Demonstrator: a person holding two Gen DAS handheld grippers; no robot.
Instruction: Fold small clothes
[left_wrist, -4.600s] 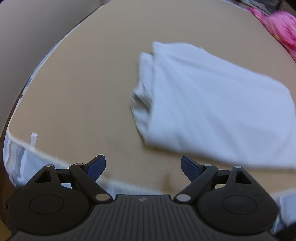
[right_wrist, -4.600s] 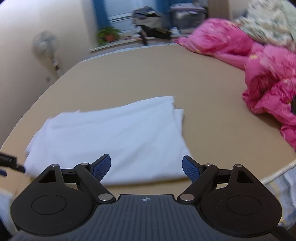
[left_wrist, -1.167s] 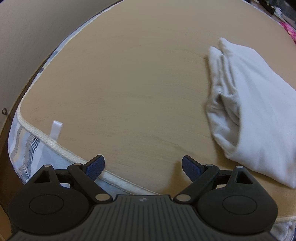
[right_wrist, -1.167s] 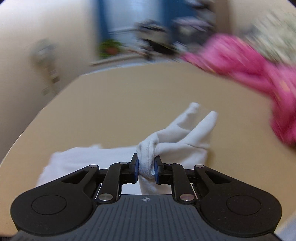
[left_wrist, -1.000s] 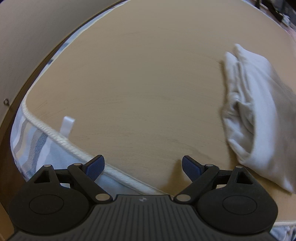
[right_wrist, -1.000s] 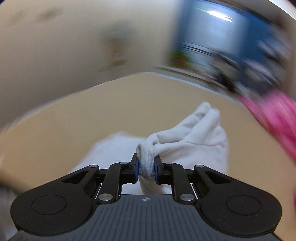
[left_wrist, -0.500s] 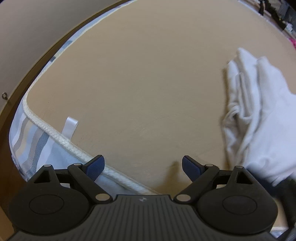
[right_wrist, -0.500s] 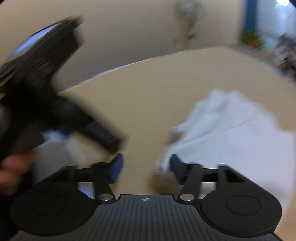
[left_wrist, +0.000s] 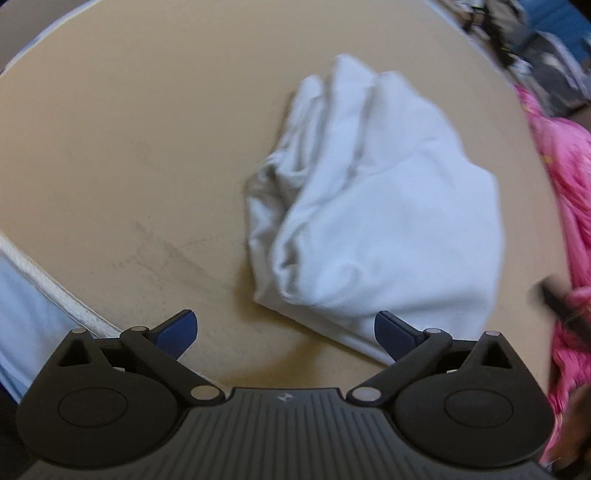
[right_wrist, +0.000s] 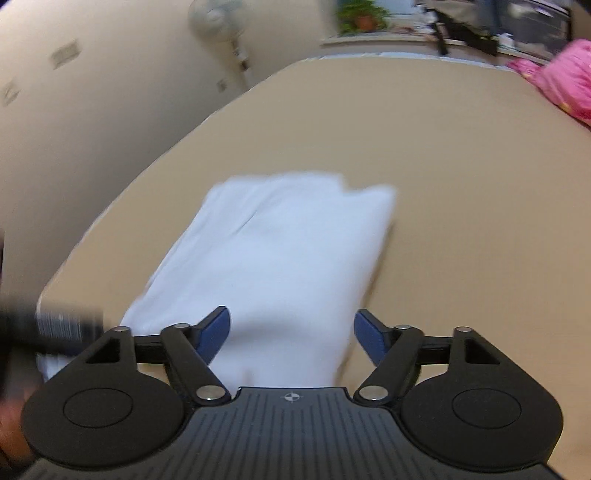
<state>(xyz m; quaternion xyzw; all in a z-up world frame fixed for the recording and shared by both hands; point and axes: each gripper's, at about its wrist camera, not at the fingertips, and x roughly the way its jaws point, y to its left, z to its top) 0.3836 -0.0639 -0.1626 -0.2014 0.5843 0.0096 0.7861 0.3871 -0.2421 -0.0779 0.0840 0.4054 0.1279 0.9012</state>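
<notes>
A white garment (left_wrist: 373, 206) lies folded in a thick bundle on the tan mattress (left_wrist: 129, 122). Its left side shows bunched layers. In the left wrist view my left gripper (left_wrist: 286, 330) is open and empty, just in front of the bundle's near edge. In the right wrist view the garment (right_wrist: 273, 258) stretches away from my right gripper (right_wrist: 291, 332), which is open and empty over its near end. The other gripper (right_wrist: 55, 328) shows blurred at the left edge of that view.
A pink quilt (left_wrist: 565, 177) is heaped along the right side of the mattress, also seen far right (right_wrist: 561, 77). The mattress's white piped edge (left_wrist: 40, 273) runs near left. A standing fan (right_wrist: 218, 22) and a cluttered windowsill stand beyond the bed.
My right gripper, shut on the garment's end a second ago, carried it over, let go and opened. The garment now lies folded shorter. My left gripper has swung toward the bundle.
</notes>
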